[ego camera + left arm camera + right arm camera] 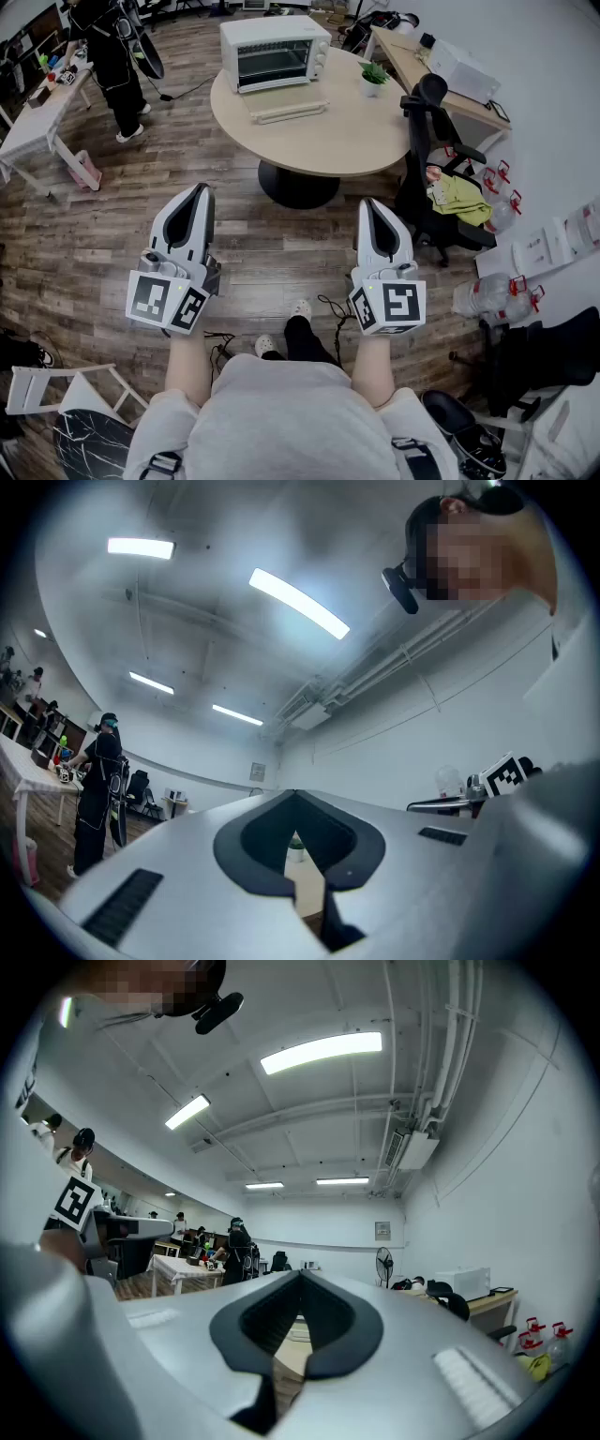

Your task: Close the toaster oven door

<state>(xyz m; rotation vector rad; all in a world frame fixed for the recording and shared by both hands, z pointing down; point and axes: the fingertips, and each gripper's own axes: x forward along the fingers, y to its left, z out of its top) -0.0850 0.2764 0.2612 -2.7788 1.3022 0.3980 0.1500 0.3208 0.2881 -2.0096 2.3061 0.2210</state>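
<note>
On table (361, 136), far edge: oven (275, 49), door (288, 111) apparently down, open | short of table: left gripper (200, 191), right gripper (372, 204), both closed, empty | progress: nothing done; approach and door-lift remain

I see a round wooden table (356, 141) carrying a white toaster oven (275, 52) and a small potted plant (373, 77).

A white toaster oven (275, 52) is showing at twelve o'clock on a pale beige table (356, 131), with a green plant (375, 71) in a white pot (371, 88) at one o'clock. The left gripper (200, 190) and right gripper (370, 203) are showing light grey shells and black-and-white patterned cubes (169, 302) against brown plank flooring (281, 253).
</note>
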